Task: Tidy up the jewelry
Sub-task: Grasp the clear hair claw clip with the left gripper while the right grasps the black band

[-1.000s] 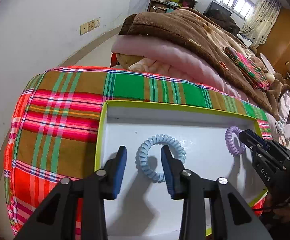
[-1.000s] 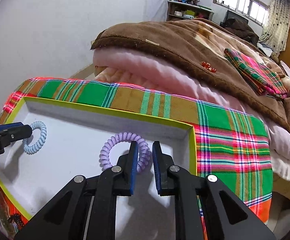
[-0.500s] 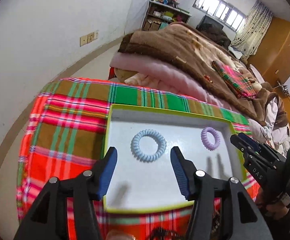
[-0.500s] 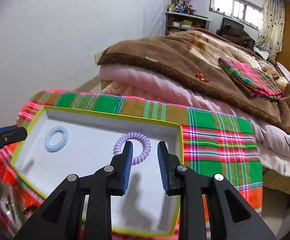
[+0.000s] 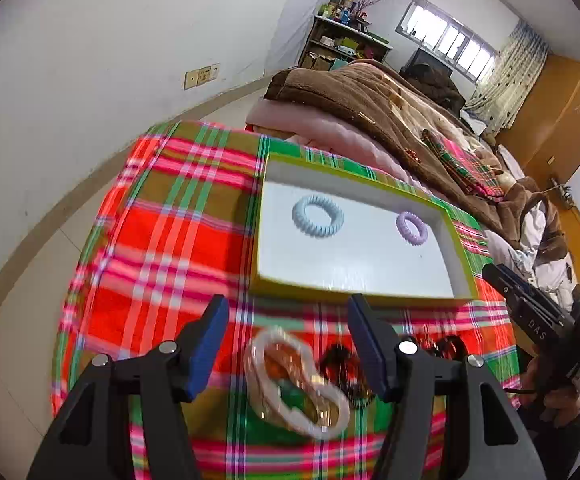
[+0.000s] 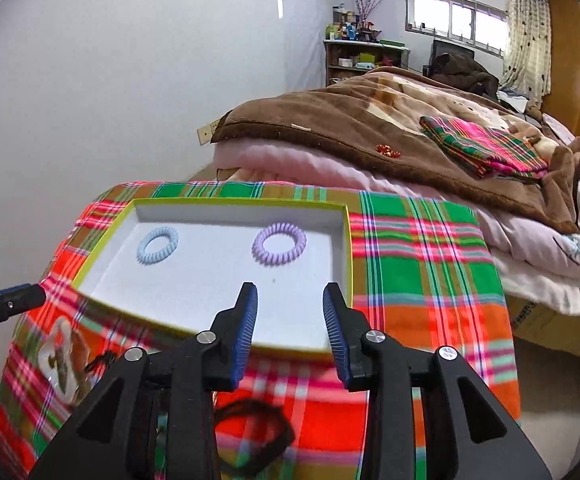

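Observation:
A white tray with a yellow-green rim [image 5: 354, 290] [image 6: 226, 202] lies on a plaid cloth. In it lie a light blue coil ring [image 5: 317, 216] [image 6: 158, 245] on the left and a purple coil ring [image 5: 411, 228] [image 6: 279, 243] on the right. My left gripper [image 5: 286, 344] is open and empty, held above a clear plastic loop [image 5: 296, 384] [image 6: 60, 356] and a dark tangle of jewelry [image 5: 342, 364] in front of the tray. My right gripper [image 6: 290, 328] is open and empty over the tray's near rim, above a dark cord band [image 6: 256, 432].
The plaid cloth [image 5: 162, 240] [image 6: 418, 240] covers a small table. Behind it is a bed with a pink quilt and brown blanket [image 6: 370, 128]. A white wall [image 5: 90, 60] stands to the left. My right gripper [image 5: 530, 312] shows at the right edge of the left wrist view.
Both grippers have drawn back from the tray and opened wider. The blue and purple rings stay lying in the tray. Loose jewelry in front of the tray has come into view.

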{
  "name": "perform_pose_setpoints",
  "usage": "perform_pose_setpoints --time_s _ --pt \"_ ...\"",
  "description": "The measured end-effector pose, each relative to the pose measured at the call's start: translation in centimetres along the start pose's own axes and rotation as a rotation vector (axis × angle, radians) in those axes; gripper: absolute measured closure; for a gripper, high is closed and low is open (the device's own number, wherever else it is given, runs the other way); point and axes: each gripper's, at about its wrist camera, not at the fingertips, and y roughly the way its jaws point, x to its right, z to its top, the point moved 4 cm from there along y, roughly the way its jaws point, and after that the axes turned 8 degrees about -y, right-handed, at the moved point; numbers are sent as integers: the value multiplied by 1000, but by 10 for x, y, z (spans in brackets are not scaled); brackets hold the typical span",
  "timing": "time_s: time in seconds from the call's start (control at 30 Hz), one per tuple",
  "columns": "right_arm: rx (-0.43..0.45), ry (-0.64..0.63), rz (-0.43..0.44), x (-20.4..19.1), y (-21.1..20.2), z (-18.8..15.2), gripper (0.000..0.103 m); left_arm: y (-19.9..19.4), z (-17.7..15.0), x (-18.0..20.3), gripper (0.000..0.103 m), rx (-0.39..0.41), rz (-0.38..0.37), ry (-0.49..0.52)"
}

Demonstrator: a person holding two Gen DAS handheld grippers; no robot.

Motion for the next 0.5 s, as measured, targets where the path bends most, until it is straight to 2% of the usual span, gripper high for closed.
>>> perform_pose_setpoints --time_s 0.4,0.5 --pt "9 14 5 -9 -32 -48 62 2 -47 -25 40 -25 34 -81" --pt "7 27 3 -8 -36 -58 62 4 -52 -23 40 -24 21 -92"
